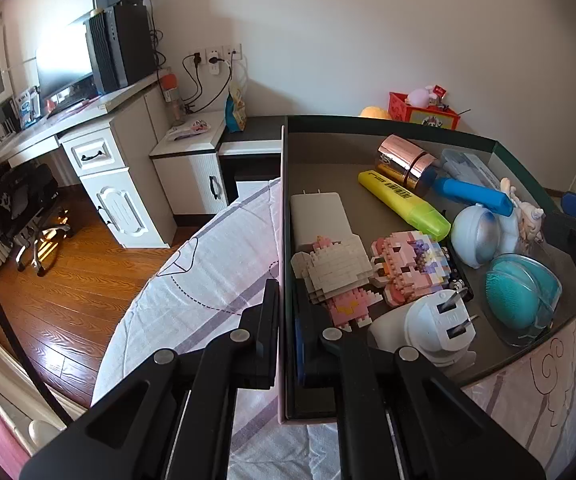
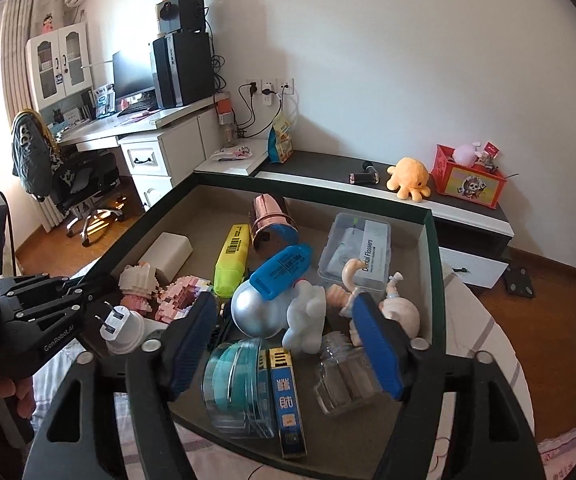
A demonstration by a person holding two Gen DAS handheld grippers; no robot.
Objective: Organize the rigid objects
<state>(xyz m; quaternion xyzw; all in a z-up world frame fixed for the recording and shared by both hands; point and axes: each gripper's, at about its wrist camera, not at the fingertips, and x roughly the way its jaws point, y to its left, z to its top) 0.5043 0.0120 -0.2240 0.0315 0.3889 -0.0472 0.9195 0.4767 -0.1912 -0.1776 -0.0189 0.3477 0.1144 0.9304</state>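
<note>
A dark green tray (image 1: 368, 124) (image 2: 312, 196) on the bed holds several small things: a yellow highlighter (image 1: 404, 204) (image 2: 231, 264), a blue tag (image 2: 281, 270), brick figures (image 1: 340, 276), a white plug (image 1: 436, 326) (image 2: 121, 326), a teal case (image 1: 522, 296) (image 2: 233, 386), a white astronaut figure (image 2: 283, 314), a glass jar (image 2: 346, 380) and a dental floss box (image 2: 356, 252). My left gripper (image 1: 288, 332) is shut on the tray's left wall. My right gripper (image 2: 288, 340) is open above the tray's near part, with the teal case and the jar between its fingers.
A white desk (image 1: 99, 120) with a monitor and a computer tower stands at the left. A low dark shelf (image 2: 368, 192) behind the tray carries an orange plush and a red box. An office chair (image 2: 71, 184) stands on the wooden floor.
</note>
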